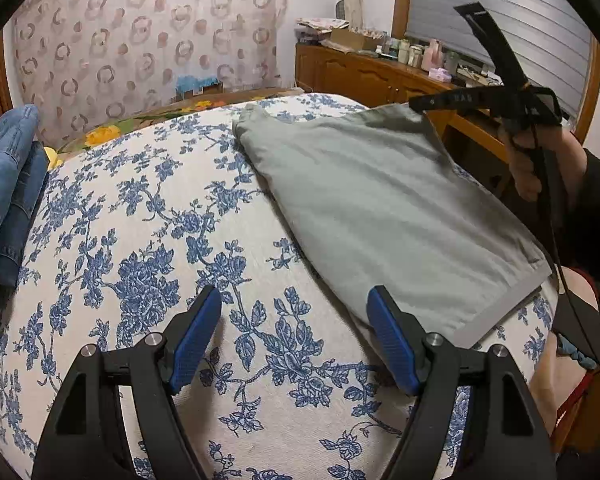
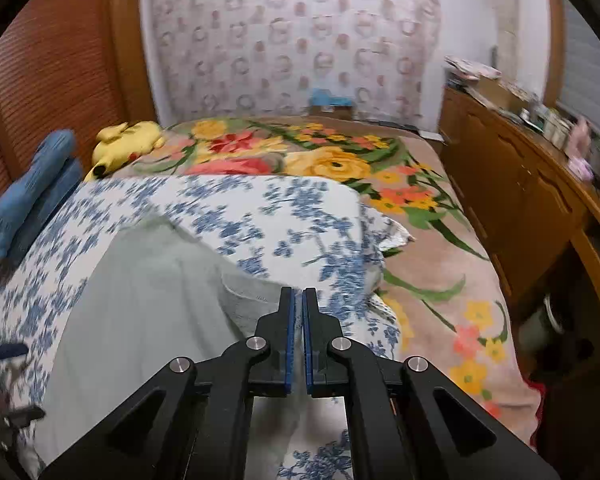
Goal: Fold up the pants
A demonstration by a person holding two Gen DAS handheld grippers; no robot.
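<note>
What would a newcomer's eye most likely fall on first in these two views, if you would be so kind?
Probably the grey-green pants, lying flat across the blue-flowered white cover to the right of the open left gripper. Next, the bright blanket with big yellow and red flowers further up the bed, a yellow plush toy at its left edge. The right gripper is shut, empty.

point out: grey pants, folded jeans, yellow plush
grey pants (image 1: pixel 380 208), left wrist view, middle of the flat fabric
folded jeans (image 1: pixel 8 184), left wrist view, top layer
yellow plush (image 2: pixel 124 140), right wrist view, its body
</note>
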